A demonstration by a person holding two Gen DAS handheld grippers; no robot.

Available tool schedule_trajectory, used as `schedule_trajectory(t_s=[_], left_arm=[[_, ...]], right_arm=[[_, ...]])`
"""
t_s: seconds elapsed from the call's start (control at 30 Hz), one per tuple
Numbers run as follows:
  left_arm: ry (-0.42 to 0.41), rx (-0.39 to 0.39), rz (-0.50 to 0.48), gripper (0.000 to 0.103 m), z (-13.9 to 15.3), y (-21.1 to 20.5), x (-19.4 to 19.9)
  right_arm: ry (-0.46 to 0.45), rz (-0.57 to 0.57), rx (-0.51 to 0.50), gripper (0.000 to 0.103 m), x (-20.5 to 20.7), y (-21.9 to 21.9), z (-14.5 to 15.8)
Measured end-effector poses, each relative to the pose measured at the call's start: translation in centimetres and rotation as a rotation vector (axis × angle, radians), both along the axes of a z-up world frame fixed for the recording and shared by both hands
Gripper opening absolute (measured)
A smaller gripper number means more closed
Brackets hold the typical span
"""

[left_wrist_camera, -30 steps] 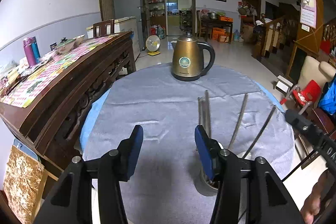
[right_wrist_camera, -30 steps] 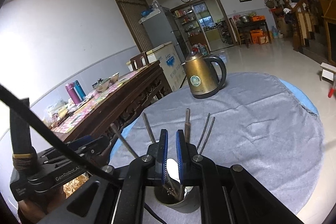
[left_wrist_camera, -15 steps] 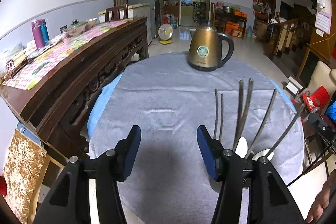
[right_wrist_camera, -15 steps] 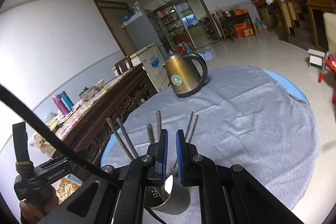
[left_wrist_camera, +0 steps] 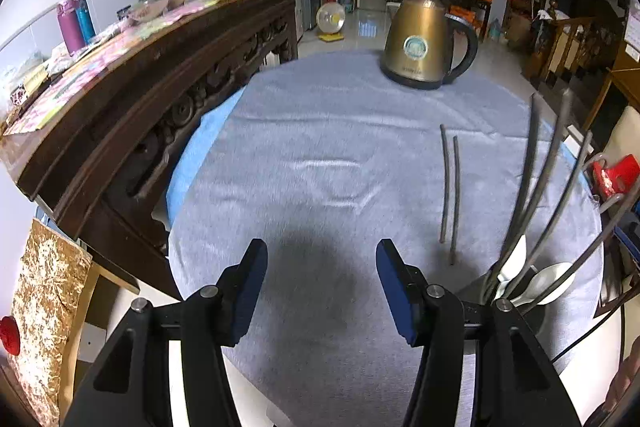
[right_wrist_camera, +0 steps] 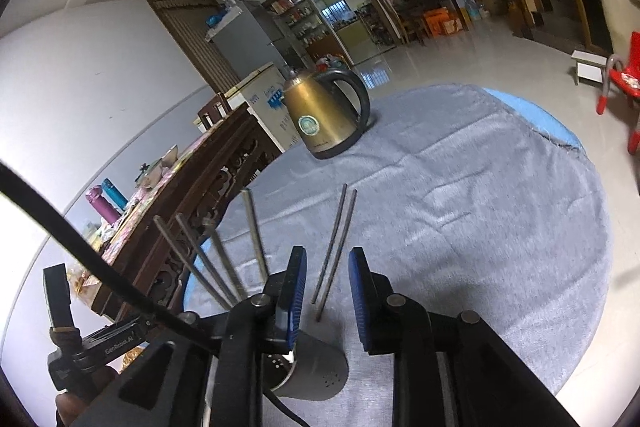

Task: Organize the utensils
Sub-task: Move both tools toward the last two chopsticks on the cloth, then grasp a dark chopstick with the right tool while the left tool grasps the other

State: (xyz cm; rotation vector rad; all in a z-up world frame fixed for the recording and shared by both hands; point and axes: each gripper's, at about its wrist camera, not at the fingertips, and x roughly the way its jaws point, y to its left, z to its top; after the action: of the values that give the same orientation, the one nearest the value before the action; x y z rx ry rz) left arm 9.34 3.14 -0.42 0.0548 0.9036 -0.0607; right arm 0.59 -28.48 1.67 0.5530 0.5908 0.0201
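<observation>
The right gripper (right_wrist_camera: 327, 291), jaws just opening, holds nothing above two thin grey metal chopsticks (right_wrist_camera: 334, 251); the left gripper (left_wrist_camera: 320, 283) is spread, empty.

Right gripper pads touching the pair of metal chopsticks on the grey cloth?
Apart. The right wrist view shows the right gripper open, the pair of metal chopsticks lying on the grey cloth beyond the blue pads, cloth visible either side.
</observation>
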Motion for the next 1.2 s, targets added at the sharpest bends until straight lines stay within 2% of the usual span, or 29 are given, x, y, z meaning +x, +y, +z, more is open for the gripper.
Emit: schedule_trajectory(t_s=[0.2, 0.3, 0.43, 0.6, 0.83, 1.03, 1.13, 1.2], left_arm=[[0.057, 0.020, 0.003, 0.057, -2.0, 0.1, 1.5], [0.087, 0.038, 0.002, 0.058, -3.3, -0.1, 2.4], [0.123, 0.044, 0.010, 0.057, -4.8, 0.1, 3.9], [0.153, 0.045, 0.022, 0.057, -6.0, 0.5, 6.0], [0.176, 0.061, 0.038, 0.057, -7.1, 1.7, 9.3], [0.166, 0.088, 0.030, 0.057, -7.3, 1.9, 11.7], [0.153, 0.102, 0.014, 0.057, -7.1, 1.3, 12.6], [0.139, 0.112, -0.003, 0.057, -6.8, 0.8, 13.1]], right_arm=[[0.063, 0.048, 0.034, 0.024, 2.8, -1.9, -2.8], [0.131, 0.125, 0.096, 0.024, 6.1, -3.1, -5.1], [0.194, 0.174, 0.137, 0.025, 10.8, -4.2, -7.6], [0.229, 0.207, 0.119, 0.025, 17.0, -3.8, -9.2], [0.324, 0.240, 0.085, 0.025, 25.4, -2.3, -11.8], [0.376, 0.239, 0.039, 0.025, 29.3, -0.5, -12.7], [0.415, 0.222, -0.047, 0.025, 30.4, 0.7, -13.0], [0.446, 0.217, -0.098, 0.018, 30.7, 1.3, -13.5]])
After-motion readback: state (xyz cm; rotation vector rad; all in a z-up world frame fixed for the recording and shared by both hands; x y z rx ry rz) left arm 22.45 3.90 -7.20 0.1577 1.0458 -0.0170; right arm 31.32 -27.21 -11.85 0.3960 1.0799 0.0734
